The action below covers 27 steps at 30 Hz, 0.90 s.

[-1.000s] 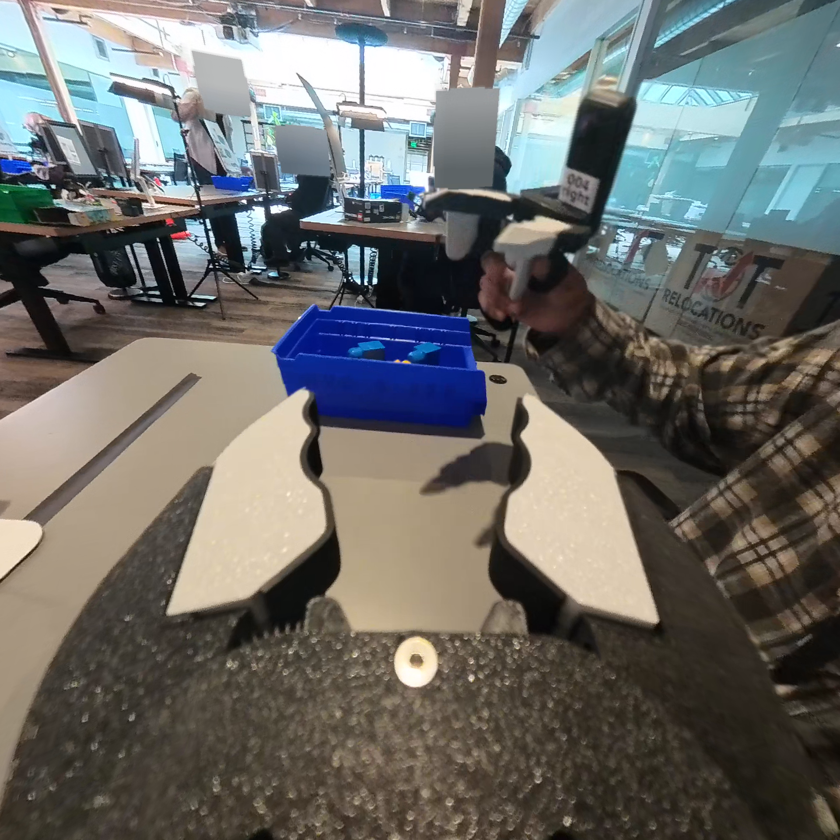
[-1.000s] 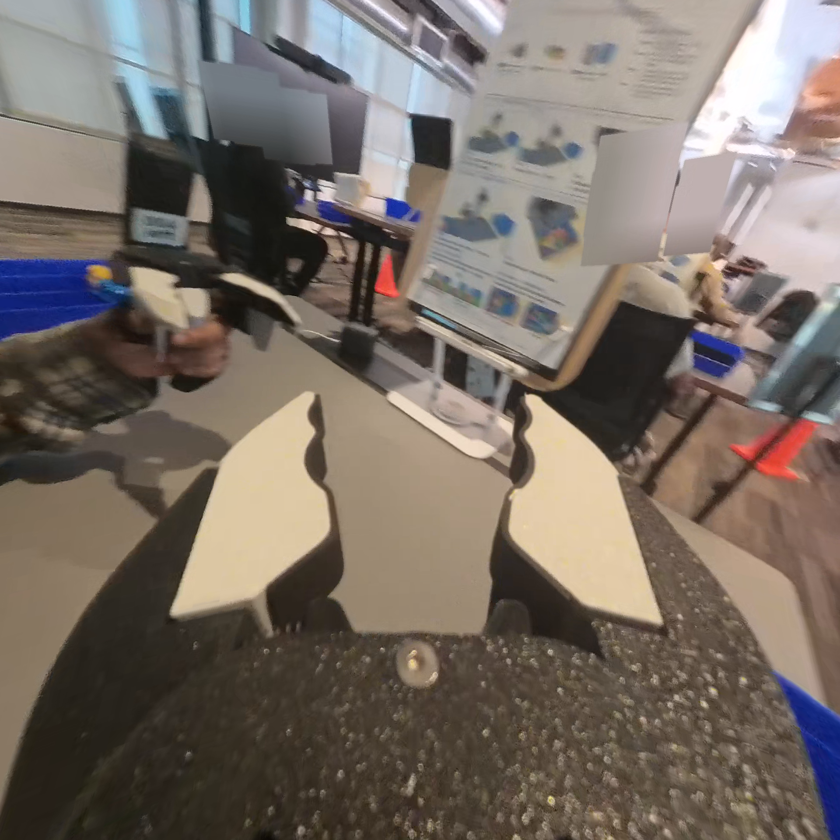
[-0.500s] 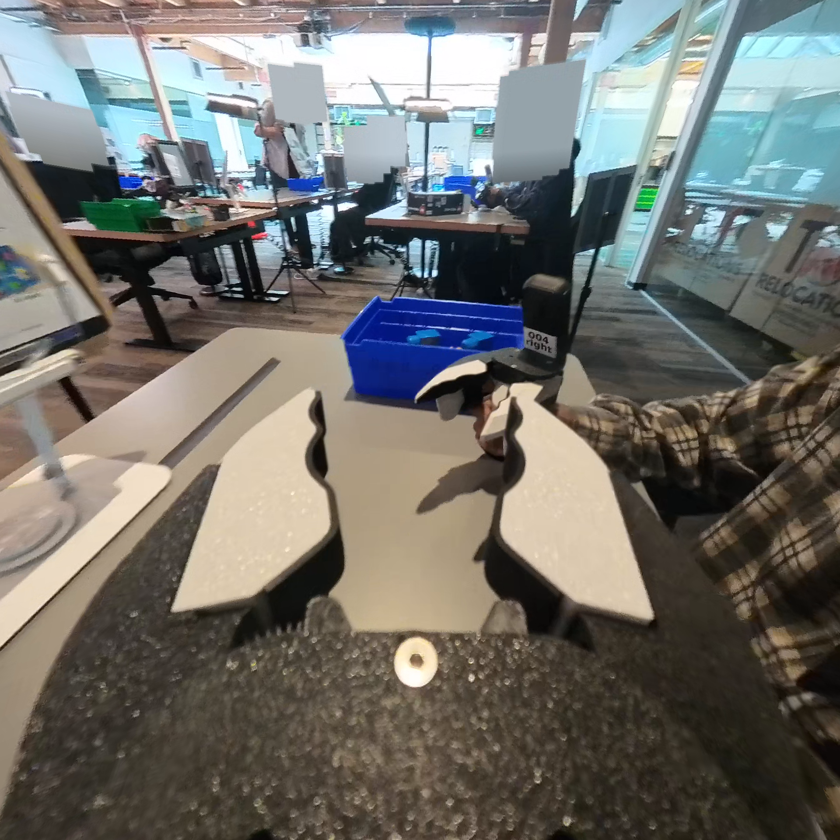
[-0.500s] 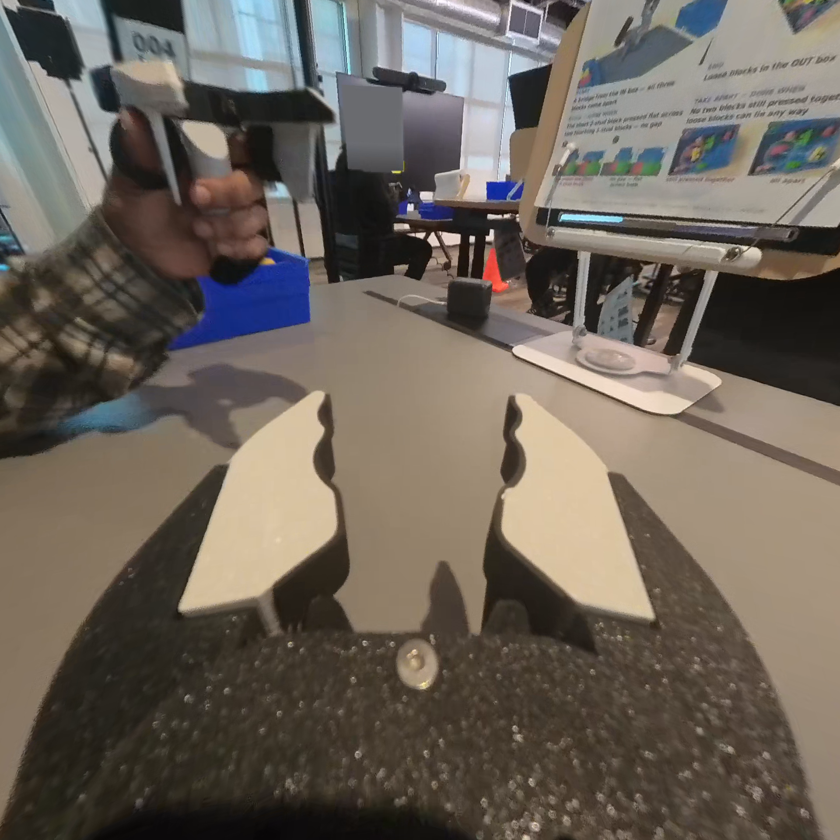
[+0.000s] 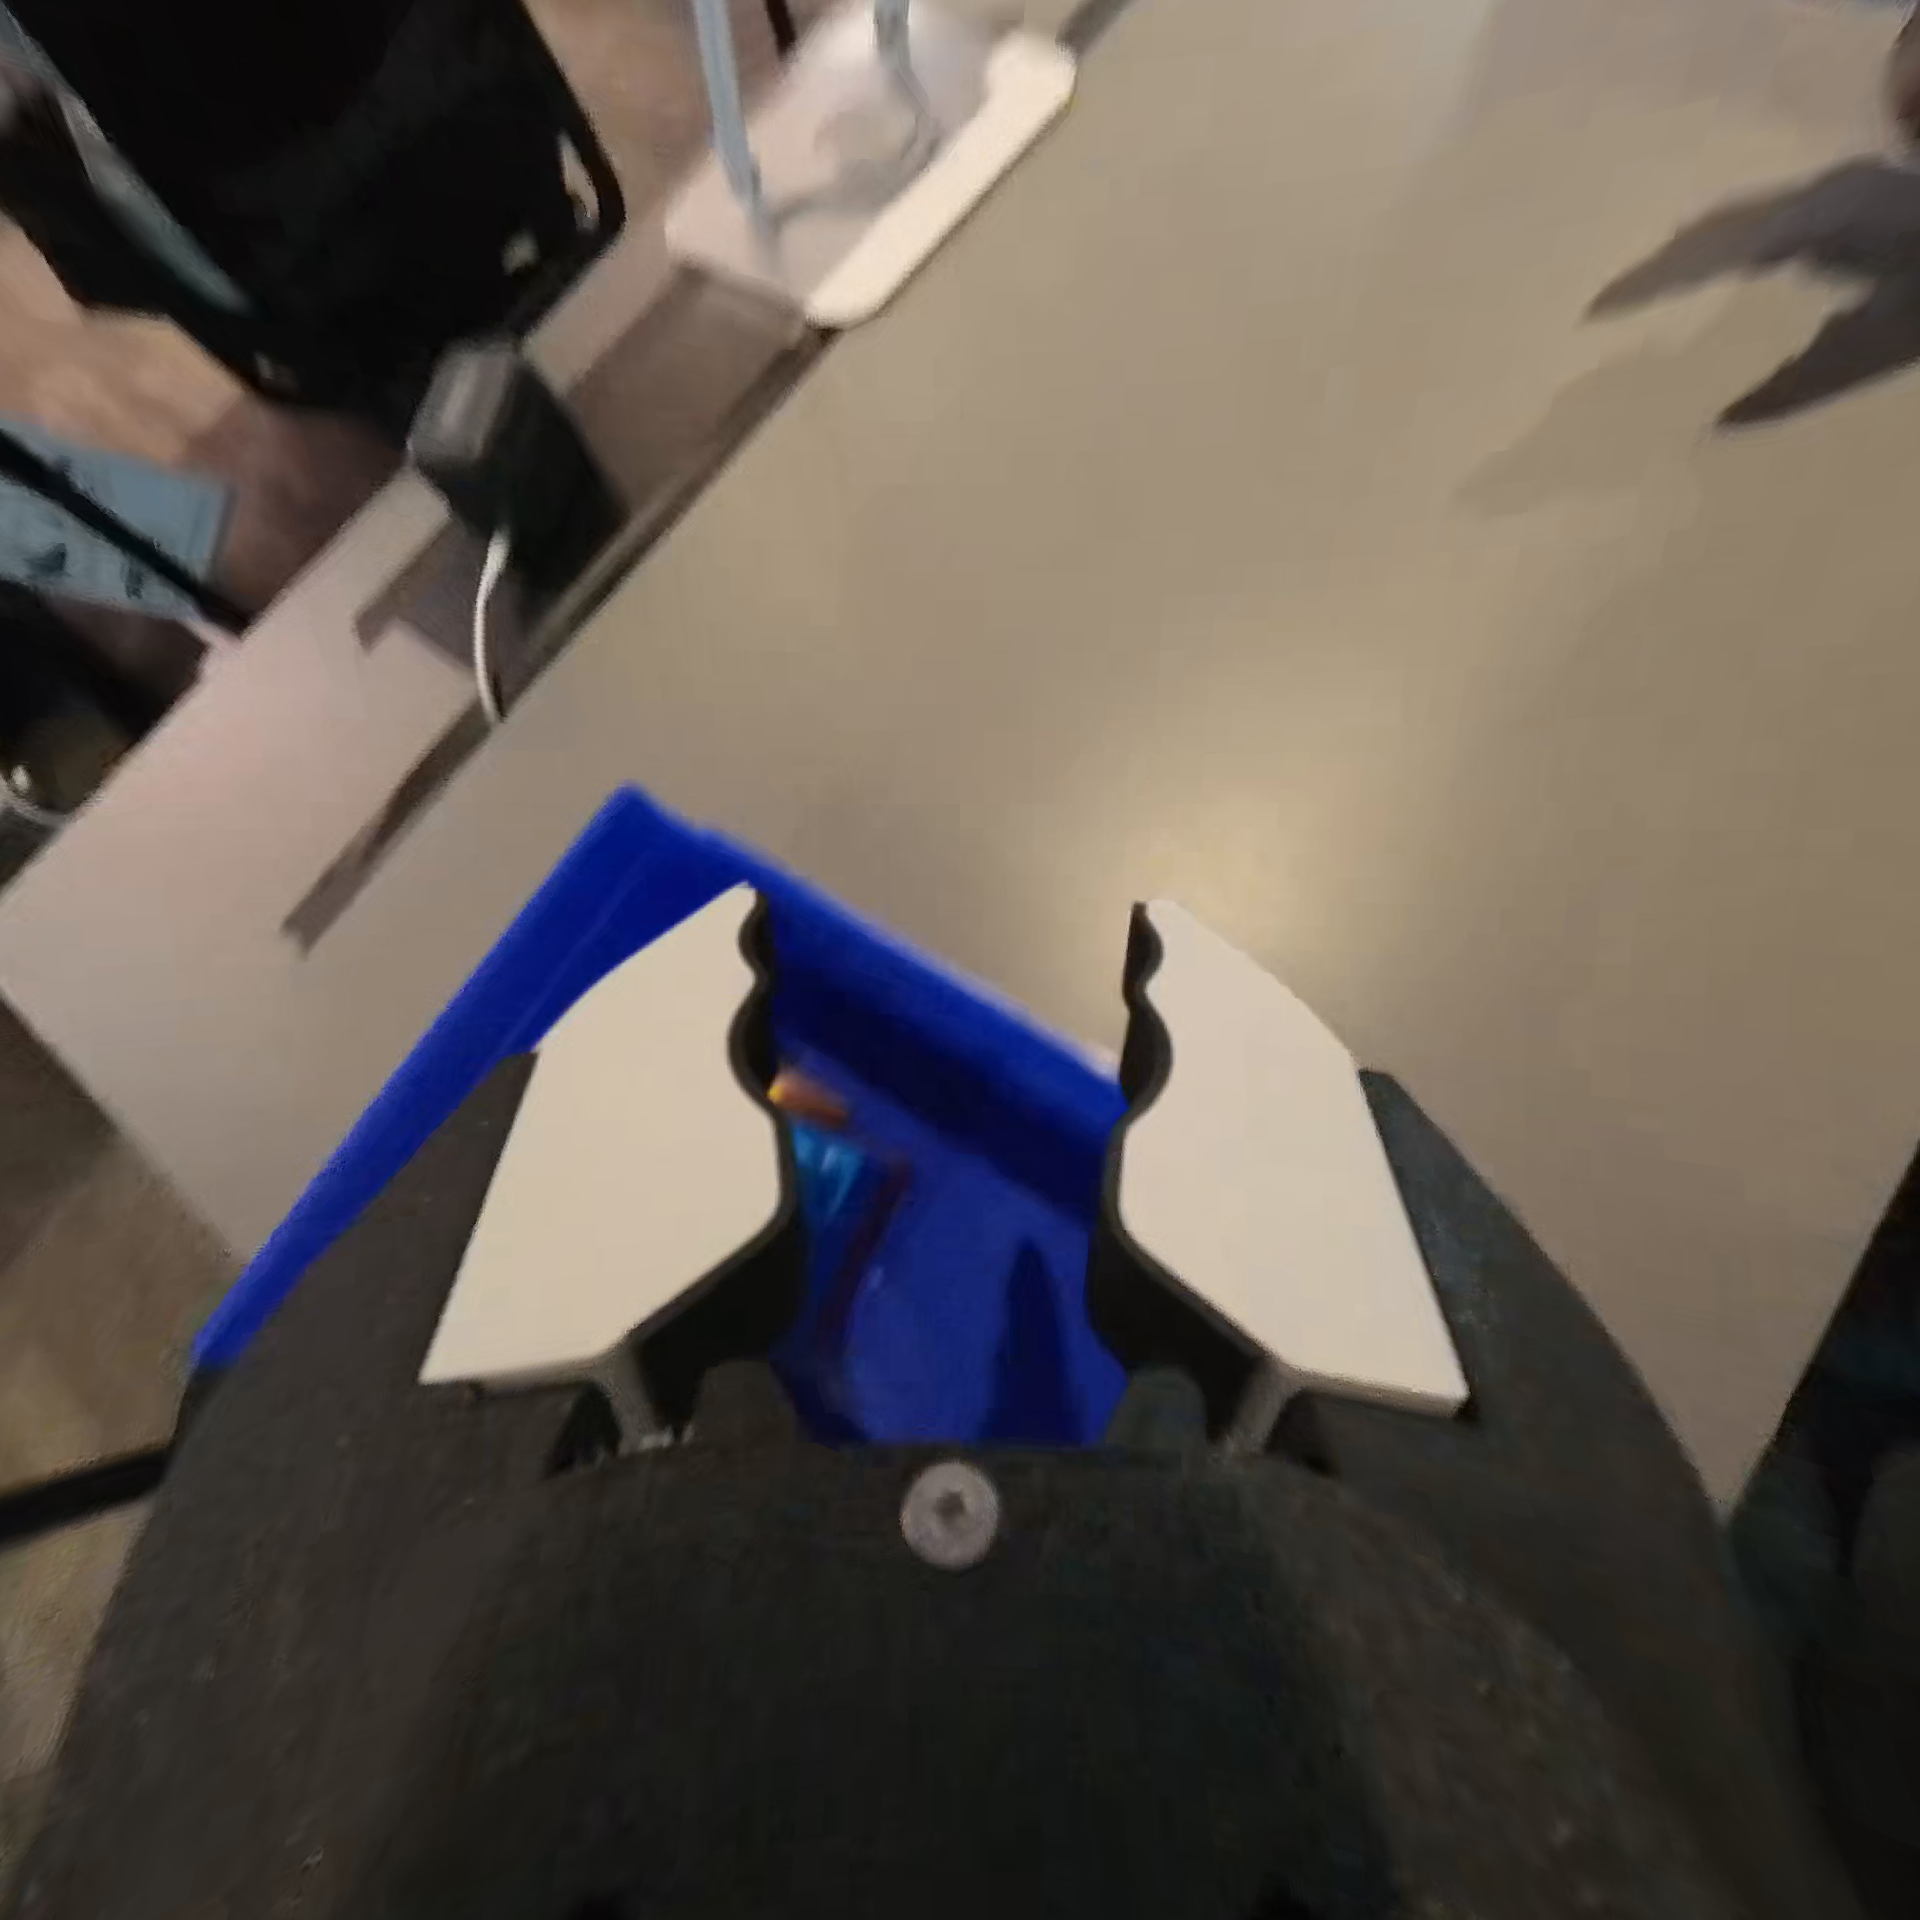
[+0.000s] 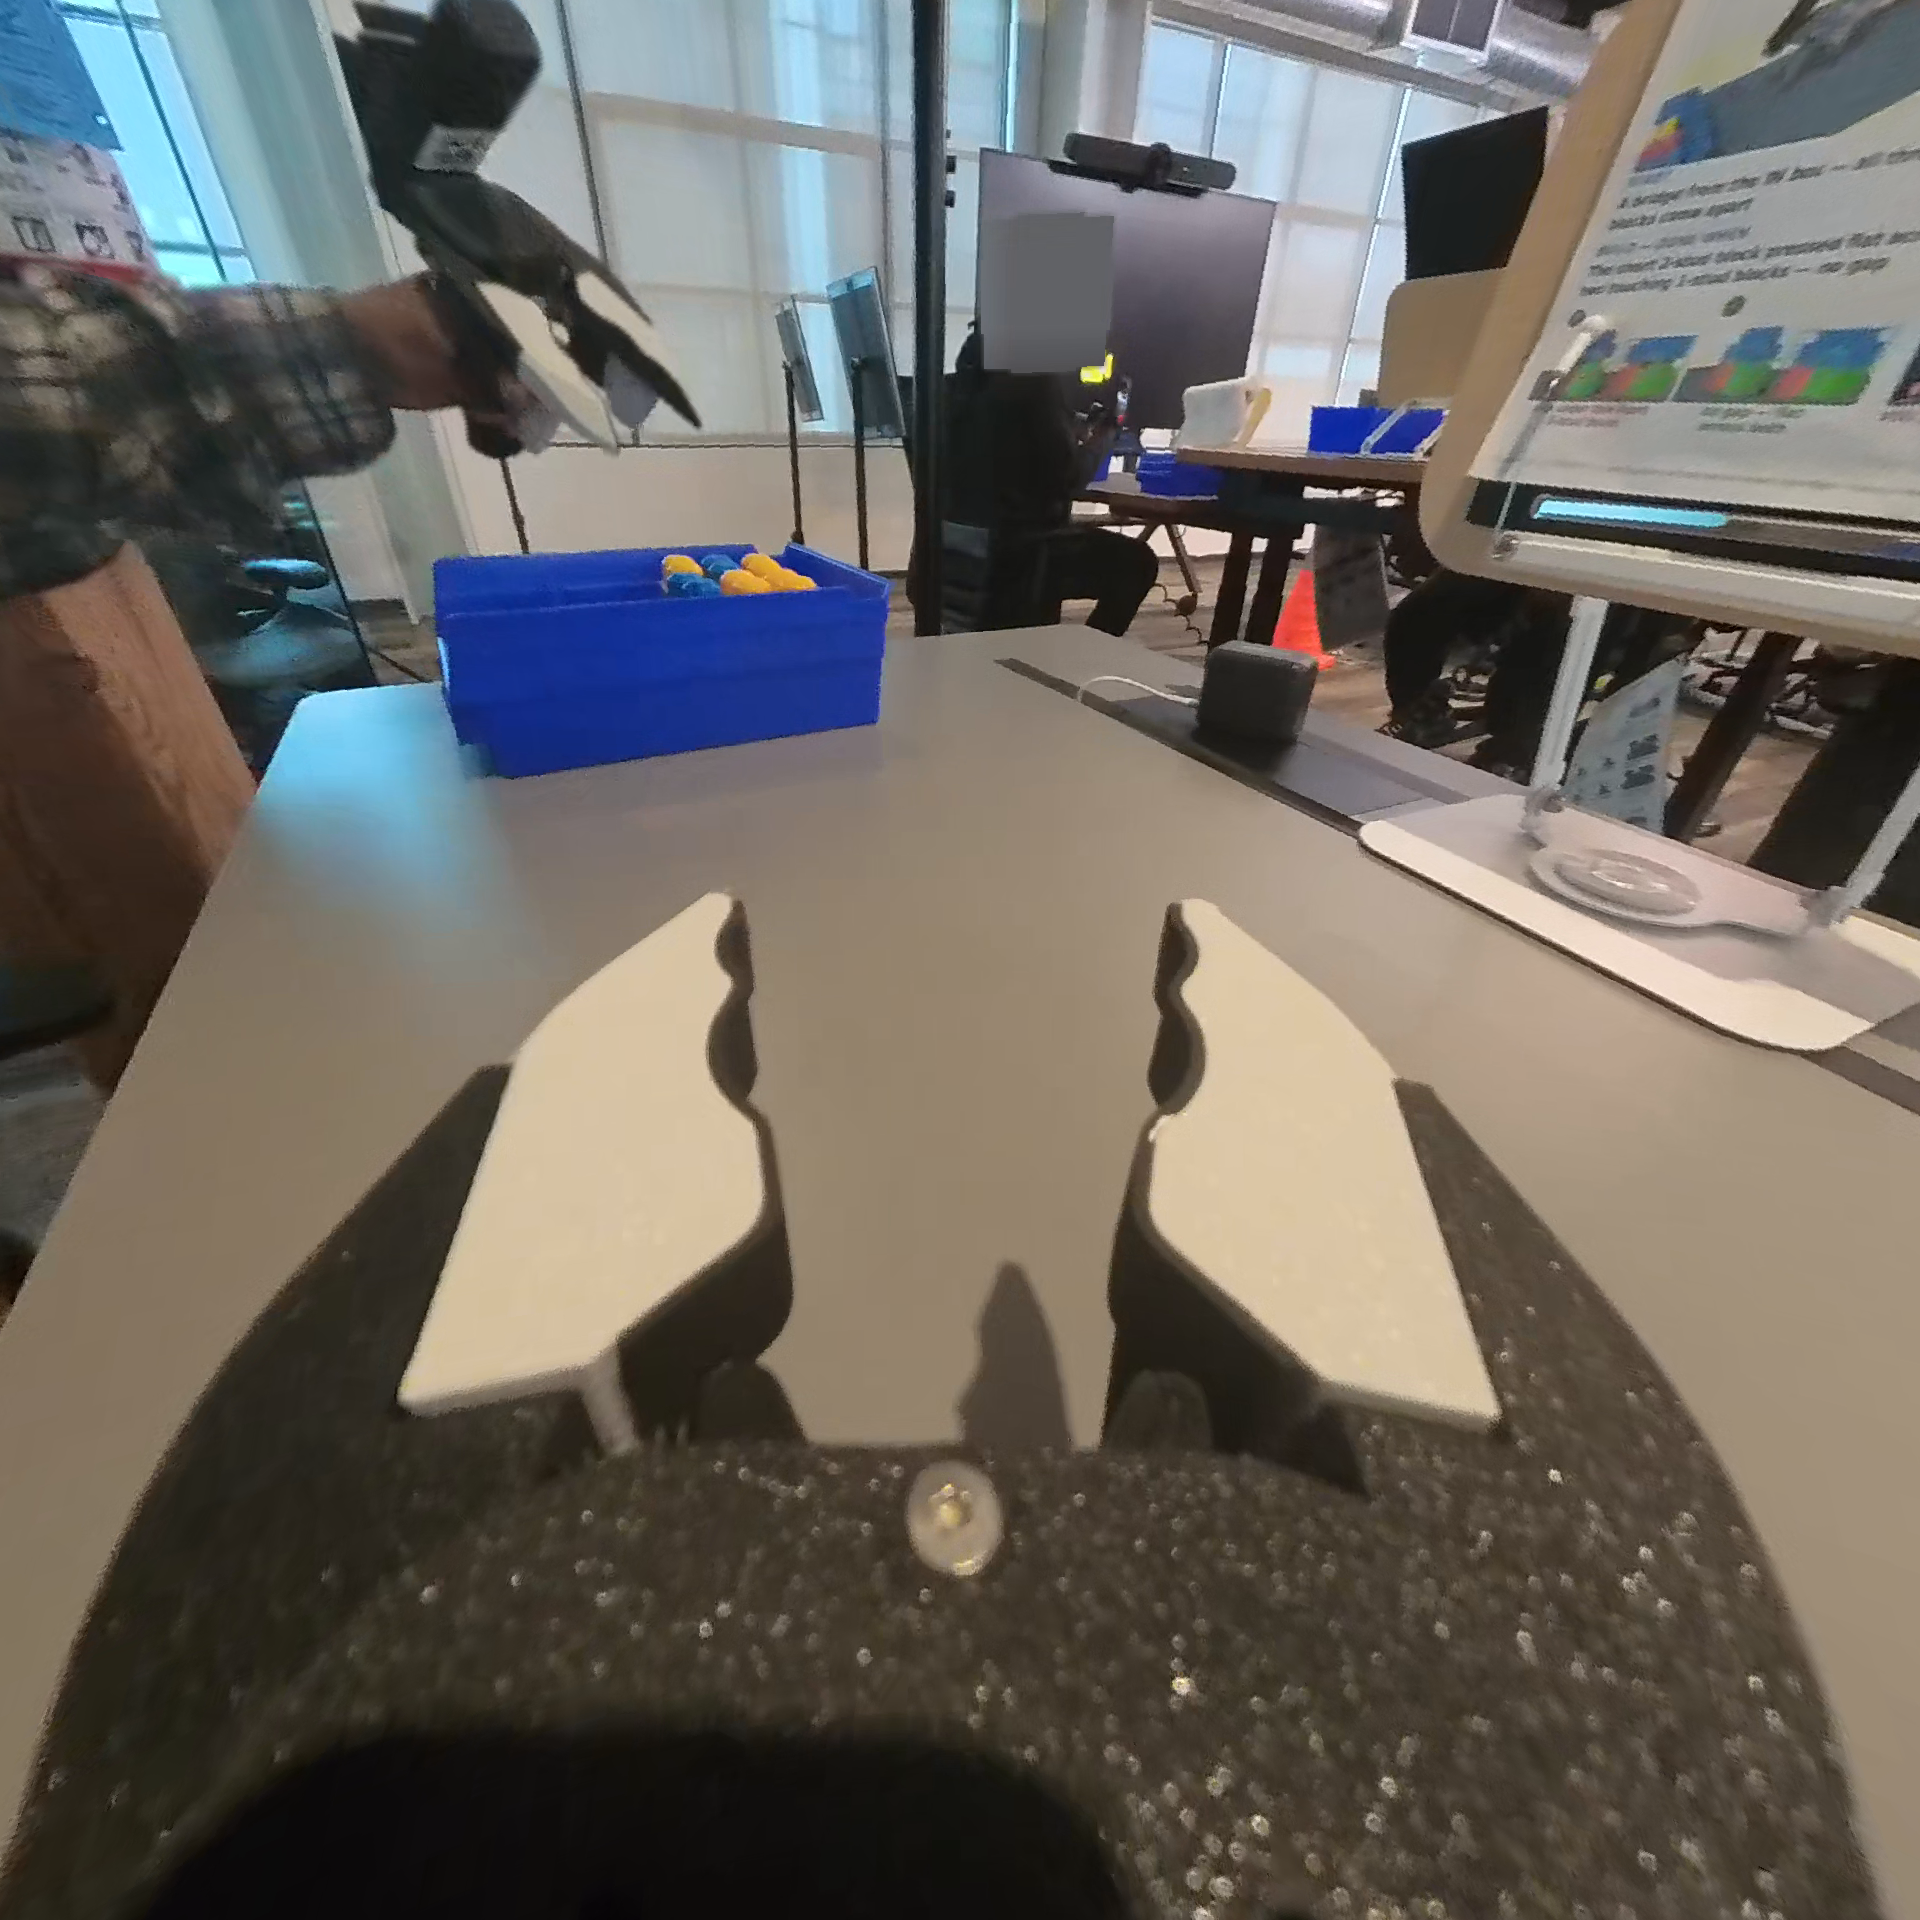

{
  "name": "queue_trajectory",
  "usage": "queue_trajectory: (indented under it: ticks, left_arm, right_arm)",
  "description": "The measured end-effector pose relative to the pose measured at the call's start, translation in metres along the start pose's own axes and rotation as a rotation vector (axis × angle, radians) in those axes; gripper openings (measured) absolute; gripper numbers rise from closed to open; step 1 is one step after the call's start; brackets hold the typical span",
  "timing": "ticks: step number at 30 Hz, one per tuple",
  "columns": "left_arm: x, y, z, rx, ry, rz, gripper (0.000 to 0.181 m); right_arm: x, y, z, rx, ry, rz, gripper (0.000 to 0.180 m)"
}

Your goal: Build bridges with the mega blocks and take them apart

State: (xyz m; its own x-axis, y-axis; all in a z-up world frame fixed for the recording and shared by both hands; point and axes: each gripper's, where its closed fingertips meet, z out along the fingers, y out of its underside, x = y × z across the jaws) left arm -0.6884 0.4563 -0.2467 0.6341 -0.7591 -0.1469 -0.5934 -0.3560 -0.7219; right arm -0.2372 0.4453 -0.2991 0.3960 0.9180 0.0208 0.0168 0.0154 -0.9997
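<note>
Left gripper (image 5: 940, 971) swung above blue bin (image 5: 436, 1081), contents blurred | both jaws apart, empty

A wide stretch of bare grey table (image 6: 935, 831) is left open ahead of the right gripper (image 6: 951, 914), whose jaws are spread with nothing between them. The far left corner is taken up by a blue bin (image 6: 665, 665) of blocks (image 6: 732, 575). The right side is blocked by a small black box (image 6: 1255, 689), a white stand base (image 6: 1621, 935) and the board (image 6: 1704, 312) held over it.
</note>
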Motion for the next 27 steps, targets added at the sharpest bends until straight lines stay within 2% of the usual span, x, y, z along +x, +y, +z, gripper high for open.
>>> queue_trajectory:
  ticks: [5,9,20,24,27]
  left_arm:
    - [-0.029,0.075,0.004,-0.308,-0.032,0.033,0.066]
    - [-0.040,0.108,0.012,-0.442,-0.038,0.054,0.063]
    - [-0.057,0.138,0.032,-0.522,-0.057,0.089,0.061]
    - [-0.055,0.138,0.032,-0.518,-0.053,0.096,0.061]
    - [-0.044,0.134,0.030,-0.485,-0.023,0.033,0.058]
  right_arm:
    - [-0.002,0.003,0.001,-0.001,-0.026,0.003,0.074]
    - [0.000,0.005,0.000,-0.004,-0.032,0.011,0.073]
    - [-0.005,0.013,0.004,-0.035,-0.078,0.027,0.070]
    - [-0.005,0.011,0.004,-0.020,-0.090,0.046,0.070]
    - [-0.005,0.007,0.002,0.005,-0.094,0.065,0.070]
